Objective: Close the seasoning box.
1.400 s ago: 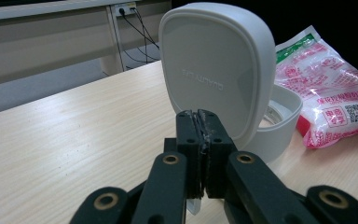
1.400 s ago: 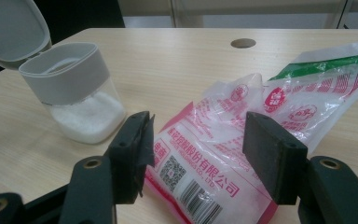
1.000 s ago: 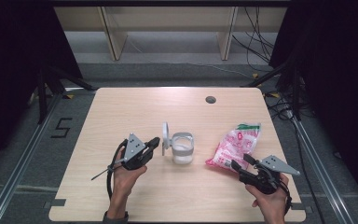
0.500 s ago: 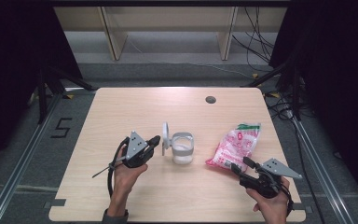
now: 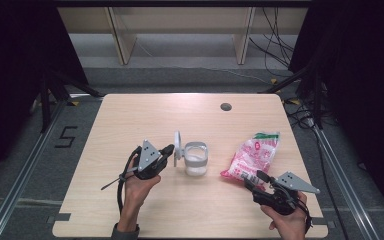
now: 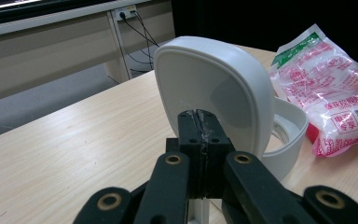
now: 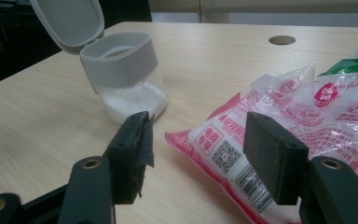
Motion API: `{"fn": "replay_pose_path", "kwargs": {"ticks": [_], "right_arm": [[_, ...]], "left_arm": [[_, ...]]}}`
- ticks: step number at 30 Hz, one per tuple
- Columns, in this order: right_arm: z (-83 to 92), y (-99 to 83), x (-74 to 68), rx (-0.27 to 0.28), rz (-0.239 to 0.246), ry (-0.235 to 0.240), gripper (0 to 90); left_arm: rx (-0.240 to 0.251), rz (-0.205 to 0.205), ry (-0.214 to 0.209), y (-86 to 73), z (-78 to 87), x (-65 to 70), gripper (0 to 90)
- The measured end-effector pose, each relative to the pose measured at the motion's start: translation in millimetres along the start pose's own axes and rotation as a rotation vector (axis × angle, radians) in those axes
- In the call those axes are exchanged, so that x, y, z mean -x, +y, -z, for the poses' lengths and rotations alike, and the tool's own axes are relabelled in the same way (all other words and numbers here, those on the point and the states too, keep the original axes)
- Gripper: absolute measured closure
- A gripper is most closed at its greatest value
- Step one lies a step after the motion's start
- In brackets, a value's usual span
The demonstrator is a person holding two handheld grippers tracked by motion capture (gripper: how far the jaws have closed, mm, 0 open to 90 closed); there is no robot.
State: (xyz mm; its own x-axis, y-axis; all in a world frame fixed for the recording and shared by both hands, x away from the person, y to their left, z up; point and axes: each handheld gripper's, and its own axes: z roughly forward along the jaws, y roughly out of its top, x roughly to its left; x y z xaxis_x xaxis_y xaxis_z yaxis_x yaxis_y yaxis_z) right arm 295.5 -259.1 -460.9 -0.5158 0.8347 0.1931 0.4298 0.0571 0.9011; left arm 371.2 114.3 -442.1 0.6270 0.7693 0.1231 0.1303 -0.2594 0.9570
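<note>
Jaws of the left gripper [image 5: 169,151] pinched tight on the edge of the lid [image 6: 214,88], holding it upright over the jar [image 5: 196,159] mid-worktop [image 5: 130,115]. Right gripper [image 5: 254,178] hangs with jaws apart, gripping nothing, at the near end of the pink bag [image 5: 252,156].
</note>
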Motion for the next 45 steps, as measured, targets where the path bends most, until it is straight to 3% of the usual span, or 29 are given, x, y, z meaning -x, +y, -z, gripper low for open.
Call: {"fn": "replay_pose_path", "kwargs": {"ticks": [2, 3, 4, 5, 6, 7, 9, 10, 12, 15, 16, 17, 19, 25, 26, 27, 28, 32, 35, 36, 37, 40, 41, 43, 44, 45], "right_arm": [[0.4, -0.2, -1.3, -0.011, -0.005, 0.006, 41.7], [1.3, -0.1, -2.3, -0.028, -0.008, 0.006, 41.6], [-1.6, -0.5, 0.3, -0.001, 0.021, 0.022, 41.4], [-0.9, -1.0, -2.6, -0.012, -0.002, 0.008, 41.4], [-1.0, -0.9, -2.2, -0.006, 0.009, 0.015, 41.4], [-1.5, -1.3, -3.1, -0.004, 0.002, 0.019, 41.4], [-0.7, -0.7, -0.6, -0.006, 0.031, 0.013, 41.4], [0.0, -0.5, -0.9, -0.007, 0.021, 0.021, 41.5], [1.0, -0.7, -2.0, -0.004, 0.020, 0.012, 41.5], [0.7, -2.0, -4.2, 0.000, -0.004, 0.014, 41.4], [0.7, -2.0, -4.2, 0.000, -0.004, 0.014, 41.4], [1.2, -1.8, -1.6, -0.004, 0.026, 0.018, 41.5], [3.5, -1.9, -3.0, -0.018, 0.014, 0.001, 41.5], [4.7, -2.3, -0.7, -0.016, 0.031, 0.020, 42.1], [6.0, -2.7, -3.5, -0.022, 0.001, 0.016, 42.1], [5.9, -2.9, -3.6, -0.020, 0.004, 0.015, 42.1], [4.8, -2.8, -1.0, -0.007, 0.043, 0.008, 42.1], [3.7, -3.8, -0.9, -0.001, 0.046, 0.002, 41.9], [3.4, -4.4, -3.1, -0.010, 0.034, 0.009, 41.9], [3.1, -4.5, -3.2, -0.010, 0.035, 0.011, 41.9], [3.0, -4.6, -3.3, -0.009, 0.036, 0.013, 41.9], [2.9, -4.7, -3.5, -0.026, 0.030, 0.025, 41.9], [3.0, -4.9, -3.6, -0.028, 0.028, 0.025, 41.8], [2.1, -5.4, -3.5, -0.011, 0.041, 0.018, 42.6], [3.9, -5.6, -7.4, -0.033, -0.001, 0.012, 42.8], [4.4, -5.4, -7.9, -0.037, -0.001, 0.022, 42.7]], "left_arm": [[-0.023, 0.023, 0.006, 0.2, 0.9, 2.7, 88.8], [-0.009, -0.003, 0.001, 1.3, -0.3, 1.1, 88.8], [-0.010, -0.003, 0.002, 1.9, -0.3, 1.1, 88.8], [-0.019, 0.020, 0.005, 2.0, 0.7, 2.5, 88.9], [-0.008, -0.002, 0.002, 3.6, 0.3, 1.0, 88.9], [-0.017, 0.018, 0.007, 3.7, 1.2, 2.3, 88.8], [-0.015, 0.014, 0.005, 5.3, 1.5, 2.6, 88.9], [-0.003, -0.009, 0.002, 6.4, 0.7, 1.2, 88.8], [-0.013, 0.014, 0.007, 6.3, 1.5, 2.8, 88.8], [-0.015, 0.004, 0.006, 6.7, 1.5, 3.7, 88.6], [-0.015, 0.004, 0.006, 6.7, 1.5, 3.7, 88.6], [-0.012, 0.003, 0.002, 6.8, 0.9, 4.0, 88.6], [-0.006, 0.001, -0.002, 6.8, 0.0, 4.4, 88.6], [-0.015, -0.003, 0.002, 7.5, 0.0, 5.8, 88.6], [-0.015, -0.001, 0.002, 7.4, -0.4, 5.8, 88.6], [-0.016, 0.001, -0.003, 7.3, -0.8, 5.9, 88.6], [-0.016, -0.004, -0.002, 7.5, -1.0, 5.8, 88.6], [-0.016, 0.000, -0.004, 8.2, -1.7, 7.5, 88.6], [-0.011, 0.008, -0.028, 8.6, -6.6, 9.7, 88.6], [-0.003, -0.010, -0.033, 8.8, -8.9, 9.0, 88.5], [-0.016, 0.011, -0.038, 8.3, -9.6, 11.3, 88.5], [-0.010, 0.011, -0.048, 9.0, -10.7, 14.4, 88.3], [-0.004, -0.014, -0.051, 10.3, -11.1, 14.9, 88.0], [-0.015, 0.002, -0.062, 10.4, -10.8, 17.2, 86.7], [-0.003, -0.004, -0.066, 10.5, -8.4, 15.6, 86.0], [-0.003, -0.004, -0.066, 10.5, -8.4, 15.6, 85.3]]}}
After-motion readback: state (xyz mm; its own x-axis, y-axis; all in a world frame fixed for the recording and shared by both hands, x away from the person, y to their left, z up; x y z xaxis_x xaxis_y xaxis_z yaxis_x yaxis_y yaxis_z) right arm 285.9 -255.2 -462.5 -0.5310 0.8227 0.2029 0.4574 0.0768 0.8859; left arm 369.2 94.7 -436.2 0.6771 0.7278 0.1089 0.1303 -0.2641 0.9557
